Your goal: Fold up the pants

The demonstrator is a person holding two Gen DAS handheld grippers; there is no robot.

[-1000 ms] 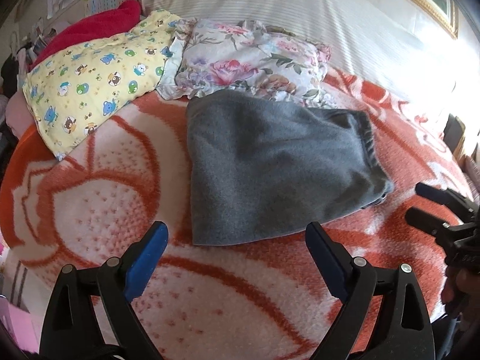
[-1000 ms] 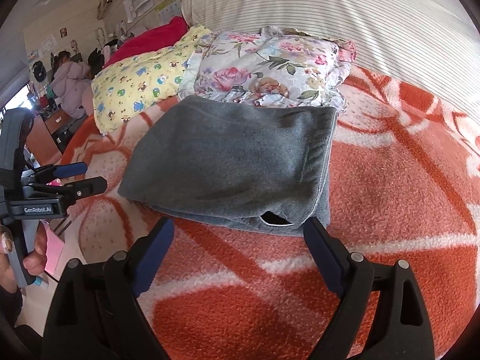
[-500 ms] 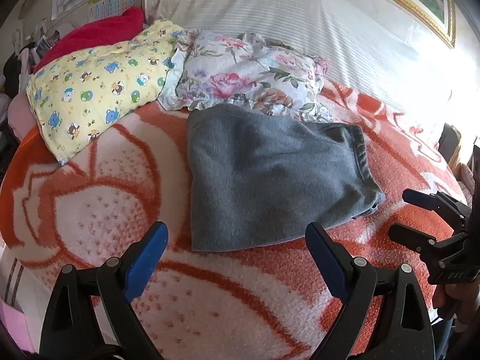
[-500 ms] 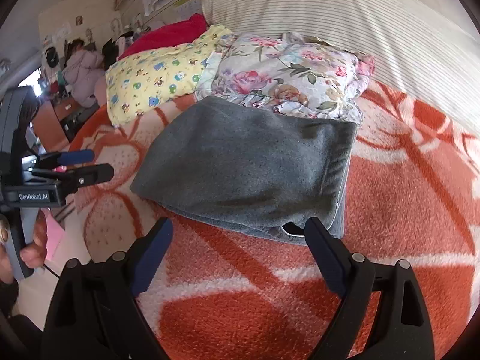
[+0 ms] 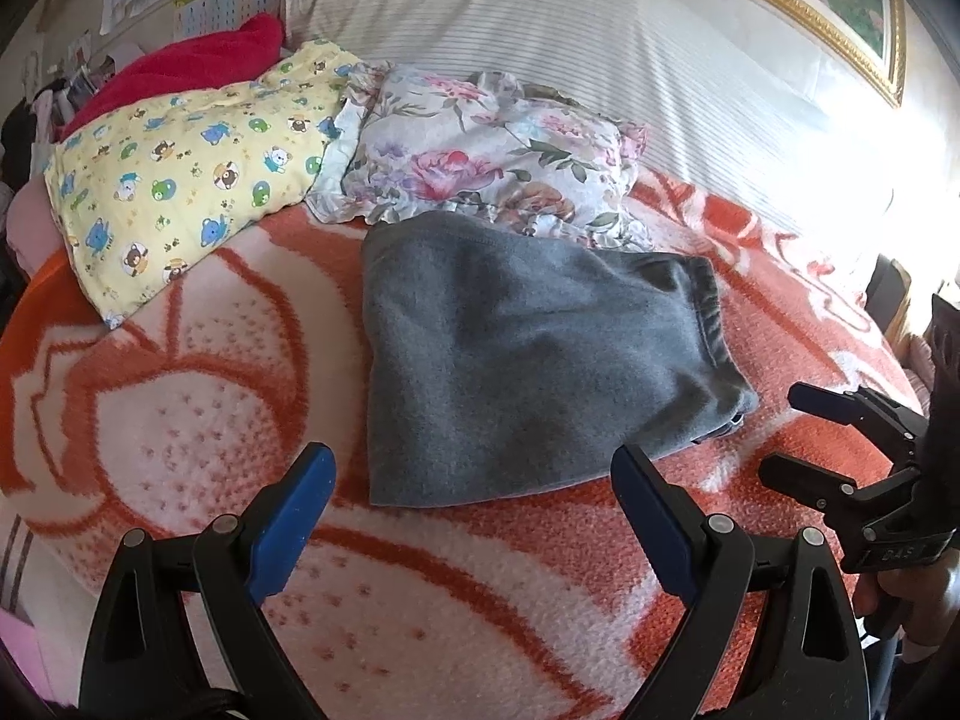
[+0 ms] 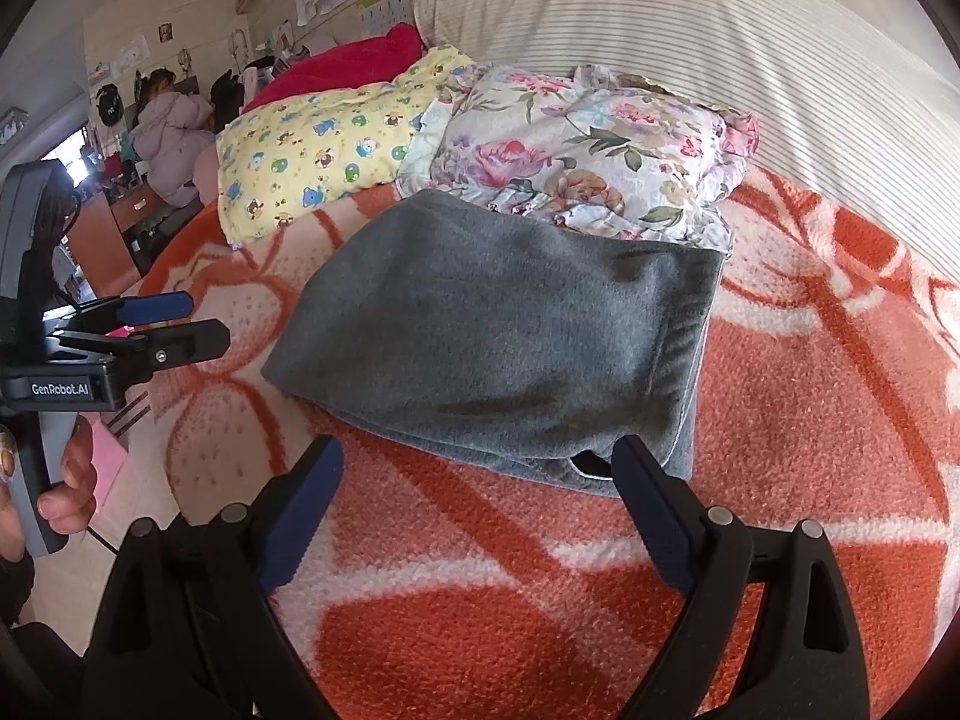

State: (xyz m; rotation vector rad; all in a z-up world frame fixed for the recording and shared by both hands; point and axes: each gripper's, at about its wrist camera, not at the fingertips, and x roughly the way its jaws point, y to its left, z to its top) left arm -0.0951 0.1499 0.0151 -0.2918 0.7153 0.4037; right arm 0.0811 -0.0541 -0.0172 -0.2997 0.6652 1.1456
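The grey fleece pants (image 5: 528, 354) lie folded in a compact stack on the orange-and-white blanket (image 5: 180, 408), waistband to the right. They also show in the right wrist view (image 6: 510, 330). My left gripper (image 5: 474, 480) is open and empty, just short of the pants' near edge. My right gripper (image 6: 480, 474) is open and empty, close to the near edge by the waistband corner. Each gripper shows in the other's view: the right one (image 5: 798, 432) and the left one (image 6: 198, 324), both clear of the pants.
A floral pillow (image 5: 480, 150) touches the pants' far edge, with a yellow cartoon pillow (image 5: 186, 180) and a red blanket (image 5: 180, 72) to its left. A striped bolster (image 5: 600, 36) runs along the back. A person in a lilac coat (image 6: 168, 144) sits beyond the bed's left edge.
Both grippers have drawn back a little from the pants and risen slightly. The pants have not moved. Both grippers stayed open.
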